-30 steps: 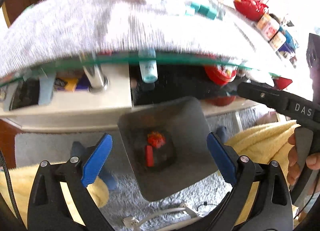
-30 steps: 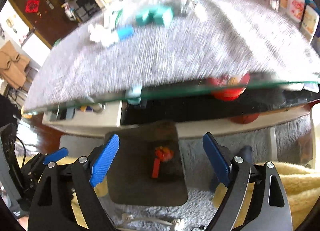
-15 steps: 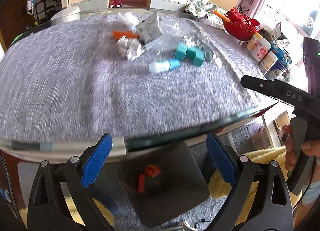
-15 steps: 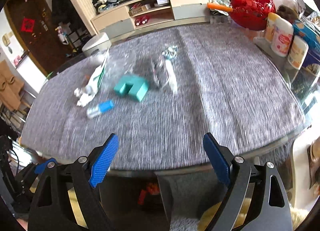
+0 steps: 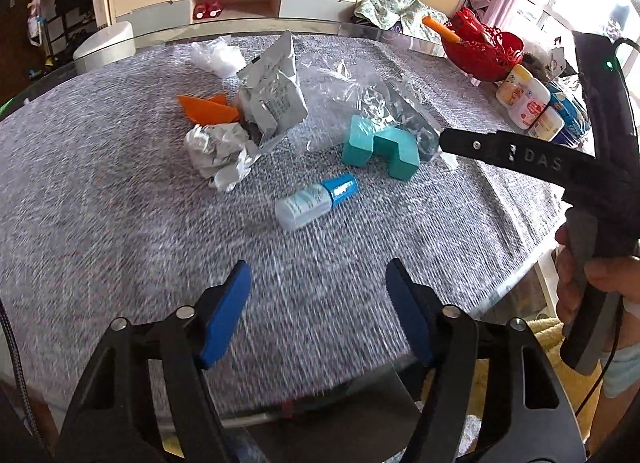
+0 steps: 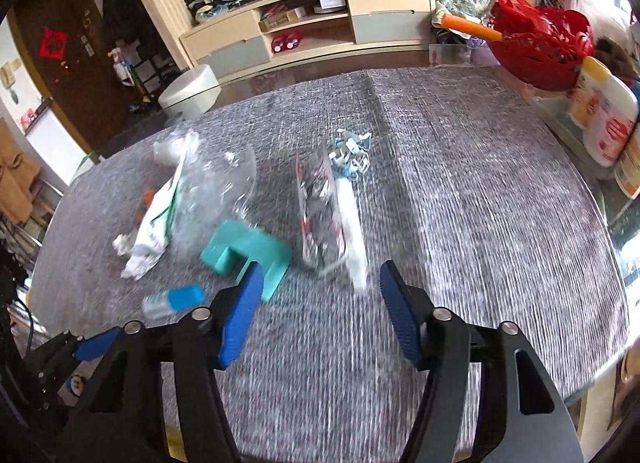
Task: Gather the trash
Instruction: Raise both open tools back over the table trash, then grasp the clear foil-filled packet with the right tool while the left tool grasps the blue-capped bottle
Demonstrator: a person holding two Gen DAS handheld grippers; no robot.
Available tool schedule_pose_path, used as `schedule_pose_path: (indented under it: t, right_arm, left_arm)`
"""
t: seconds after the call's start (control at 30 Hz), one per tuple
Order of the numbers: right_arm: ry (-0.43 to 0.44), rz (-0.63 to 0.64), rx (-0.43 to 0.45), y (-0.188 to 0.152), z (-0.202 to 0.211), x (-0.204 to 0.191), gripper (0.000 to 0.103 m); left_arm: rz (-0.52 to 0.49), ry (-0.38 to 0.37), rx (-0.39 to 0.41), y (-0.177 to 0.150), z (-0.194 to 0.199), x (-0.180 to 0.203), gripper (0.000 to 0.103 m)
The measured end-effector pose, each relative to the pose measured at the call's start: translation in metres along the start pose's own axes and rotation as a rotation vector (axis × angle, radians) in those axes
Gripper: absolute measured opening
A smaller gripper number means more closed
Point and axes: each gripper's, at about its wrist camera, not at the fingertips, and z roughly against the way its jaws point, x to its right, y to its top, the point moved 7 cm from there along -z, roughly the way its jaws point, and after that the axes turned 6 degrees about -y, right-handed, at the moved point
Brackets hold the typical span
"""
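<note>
Both grippers are hanging spread wide and holding nothing as we are bringing them up over the grey tablecloth point(image 5: 100, 199). Our left gripper point(image 5: 318, 313) is pointing at the small bottle with the blue cap point(image 5: 316, 201), which is lying on its side just ahead of the blue pads. Our right gripper point(image 6: 320, 313) is facing the teal block point(image 6: 248, 253) and, just beside it, the clear wrapper with the white strip point(image 6: 332, 219).

What is changing: a second ago we were looking below the glass table edge into the dark bin on the floor, with red scraps lying in it; half a second ago the tabletop was coming into sight. Now the bin is showing only as a dark corner point(image 5: 332, 419) under the near table edge, and the litter is filling both views. We judge that one drop-off is finished and we are starting the next pick.

Trash is remaining in a loose cluster mid-table: crumpled foil point(image 5: 220, 151), a grey pouch point(image 5: 276, 99), orange pieces point(image 5: 204, 109), clear film point(image 5: 352, 91) and white tissue point(image 5: 214, 57). The red basket point(image 5: 484, 47) and tubs at the far right are standing well apart from it.
</note>
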Motion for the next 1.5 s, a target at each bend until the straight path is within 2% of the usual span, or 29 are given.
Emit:
schedule_pose_path:
  t: [0.27,0.33,0.43,0.5,0.57,0.83,1.27,1.5]
  right_arm:
    - [0.008,-0.004,-0.025,0.008,-0.022,0.003,0.052]
    - [0.013,-0.001,-0.019,0.011,-0.023,0.002,0.051]
    - [0.013,0.009,-0.022,0.012,-0.024,0.001,0.044]
    - [0.02,0.013,-0.023,0.014,-0.026,-0.001,0.041]
    - [0.019,0.023,-0.02,0.014,-0.027,-0.003,0.039]
    - [0.038,0.028,-0.03,0.019,-0.028,-0.01,0.038]
    - [0.008,0.09,-0.016,0.026,-0.031,-0.023,0.038]
    - [0.006,0.089,-0.014,0.028,-0.029,-0.023,0.029]
  left_arm:
    - [-0.02,-0.014,0.001,0.022,-0.021,0.002,0.063]
    - [-0.033,-0.028,-0.009,0.025,-0.027,0.004,0.056]
    - [-0.056,-0.006,-0.005,0.029,-0.031,0.007,0.05]
    - [-0.055,-0.013,-0.009,0.031,-0.033,0.009,0.037]
    - [-0.055,-0.011,-0.009,0.033,-0.035,0.01,0.032]
    - [-0.065,-0.024,-0.007,0.031,-0.035,0.013,0.032]
    - [-0.055,-0.054,-0.006,0.03,-0.033,0.012,0.031]
    - [-0.047,-0.067,-0.005,0.029,-0.03,0.009,0.03]
